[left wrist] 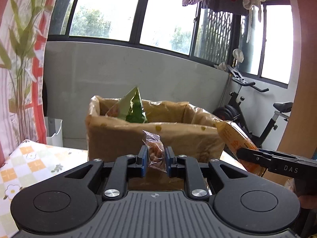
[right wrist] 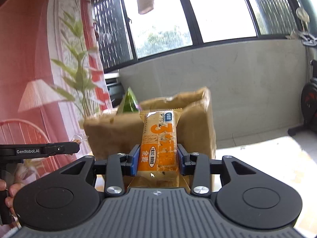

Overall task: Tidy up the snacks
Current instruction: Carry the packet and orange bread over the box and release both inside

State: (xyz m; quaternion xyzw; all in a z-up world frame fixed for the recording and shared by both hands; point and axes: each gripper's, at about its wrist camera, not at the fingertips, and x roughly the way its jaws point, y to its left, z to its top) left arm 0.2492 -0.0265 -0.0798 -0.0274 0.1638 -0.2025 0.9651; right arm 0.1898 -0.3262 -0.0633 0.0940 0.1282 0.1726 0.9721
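Note:
My left gripper (left wrist: 155, 155) is shut on a small clear packet of brown snack pieces (left wrist: 156, 152), held up in the air. The right gripper (right wrist: 157, 156) is shut on an orange snack bar (right wrist: 159, 144) in a printed wrapper, standing upright between the blue pads. Just beyond both stands a brown cardboard box (left wrist: 154, 140) lined with plastic film, its top open. A green snack bag (left wrist: 131, 108) leans inside it at the left. The right gripper with the orange bar (left wrist: 235, 144) shows at the right of the left wrist view. The left gripper (right wrist: 76, 145) shows at the left of the right wrist view.
The box stands on a table with a checked floral cloth (left wrist: 29, 162). Behind are a grey low wall under wide windows, an exercise bike (left wrist: 257, 123) at the right, a leafy plant (right wrist: 79, 75) and a red curtain at the left. A person's fingers (right wrist: 10, 192) hold the left handle.

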